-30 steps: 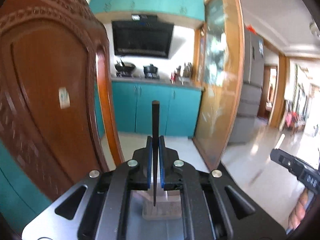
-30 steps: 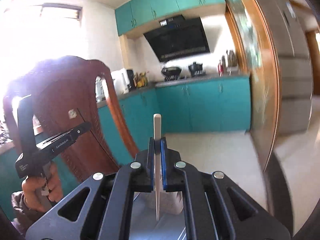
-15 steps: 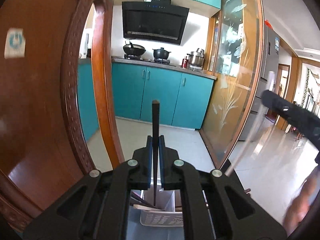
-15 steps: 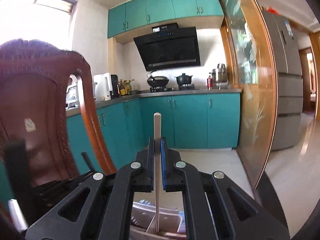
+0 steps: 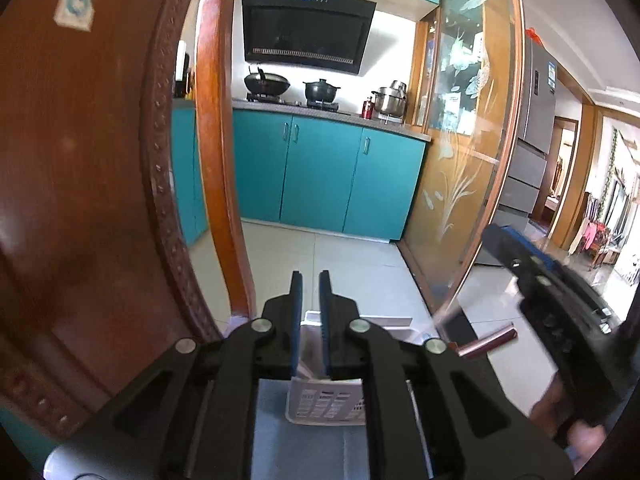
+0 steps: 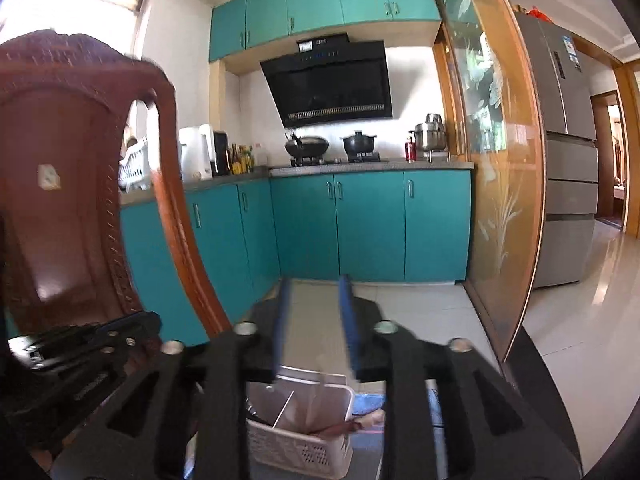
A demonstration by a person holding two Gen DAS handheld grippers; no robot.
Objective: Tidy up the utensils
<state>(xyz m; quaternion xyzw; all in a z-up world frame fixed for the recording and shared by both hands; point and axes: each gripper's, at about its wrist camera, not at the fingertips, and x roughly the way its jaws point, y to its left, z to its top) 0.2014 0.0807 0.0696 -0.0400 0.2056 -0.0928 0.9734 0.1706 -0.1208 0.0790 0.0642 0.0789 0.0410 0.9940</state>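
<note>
Left claw (image 5: pixel 310 280): jaws opening, only a narrow gap so far, and nothing between the pads; bare floor shows through the gap.
Right claw (image 6: pixel 314 284): jaws opening and blurred, clearly wider than the left, also with nothing between them.
Task's thing: a white perforated basket (image 5: pixel 328 404), low centre of frame in both views, sits directly under and just past each claw's tips. In the right view the basket (image 6: pixel 304 448) has a divider and already carries upright utensils, among them a pale stick (image 6: pixel 322 380) under the right claw's gap and a reddish-brown handle (image 6: pixel 340 426) leaning toward its right rim.
Deciding relation: the basket lies below and ahead of both claws, with the utensils' long axes roughly upright. I cannot tell which claw is nearer.
Next move, as a judgement: both claws look to have nothing left to hold, so lifting clear without clipping the standing handles seems to be what matters.
Left view only: the right claw's body at lower right, a dark red rod end (image 5: pixel 490 344) poking out beside the basket, little of the basket's inside.
Right view only: the basket's compartments and contents, and the left claw's body at lower left of frame.
Surroundings: a carved wooden chair back (image 5: pixel 100 180) fills the left of both frames.
</note>
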